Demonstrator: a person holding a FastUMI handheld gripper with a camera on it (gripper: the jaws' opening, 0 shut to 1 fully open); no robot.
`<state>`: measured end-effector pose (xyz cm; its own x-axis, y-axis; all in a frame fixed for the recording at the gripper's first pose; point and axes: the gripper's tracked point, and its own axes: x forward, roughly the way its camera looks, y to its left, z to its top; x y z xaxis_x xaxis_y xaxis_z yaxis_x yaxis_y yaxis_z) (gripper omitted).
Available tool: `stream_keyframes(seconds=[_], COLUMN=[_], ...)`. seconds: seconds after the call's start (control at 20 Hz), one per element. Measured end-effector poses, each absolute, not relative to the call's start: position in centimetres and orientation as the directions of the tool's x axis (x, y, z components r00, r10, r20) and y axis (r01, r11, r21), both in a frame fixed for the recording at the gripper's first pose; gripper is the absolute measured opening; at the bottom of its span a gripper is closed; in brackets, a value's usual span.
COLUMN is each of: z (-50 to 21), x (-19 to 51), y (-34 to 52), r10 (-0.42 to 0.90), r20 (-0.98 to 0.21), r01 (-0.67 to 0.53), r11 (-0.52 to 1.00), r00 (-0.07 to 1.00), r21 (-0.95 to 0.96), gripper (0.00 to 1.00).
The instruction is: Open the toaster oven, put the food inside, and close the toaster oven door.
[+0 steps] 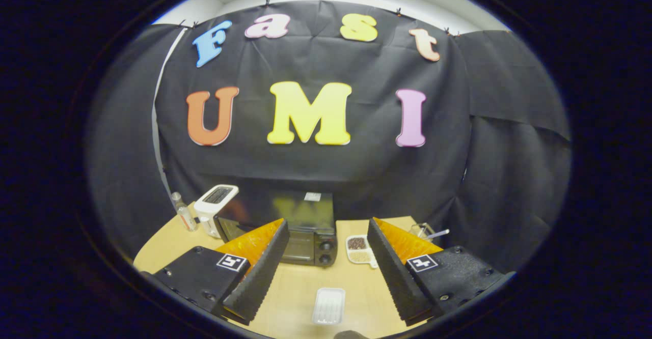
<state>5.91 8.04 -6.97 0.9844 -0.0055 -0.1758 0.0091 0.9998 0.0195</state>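
Note:
A black toaster oven [300, 227] stands at the back of the wooden table [300, 288], its glass door closed and two knobs on its right side. A small white tray [328, 306] lies on the table between my fingers, nearer than the oven; what it holds I cannot make out. My gripper [326, 232] is open, raised above the table, with the left finger [260, 273] overlapping the oven's front and the right finger [395, 273] off to the oven's right. Nothing sits between the fingers.
A white pop-up toaster [215, 204] and a small clear bottle [184, 212] stand left of the oven. A white divided dish with grains [359, 249] lies right of it. A clear glass container with a utensil [425, 232] sits beyond the right finger.

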Motion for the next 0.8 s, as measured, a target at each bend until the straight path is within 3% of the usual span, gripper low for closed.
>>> stream_keyframes(seconds=[0.5, 0.8], z=[6.7, 5.3], x=[-0.3, 0.1], y=[0.4, 0.3], r10=[0.017, 0.091], r20=[0.079, 0.065], r01=[-0.019, -0.097], r11=[0.999, 0.991], r00=[0.997, 0.994], r21=[0.027, 0.096], gripper=[0.99, 0.99])
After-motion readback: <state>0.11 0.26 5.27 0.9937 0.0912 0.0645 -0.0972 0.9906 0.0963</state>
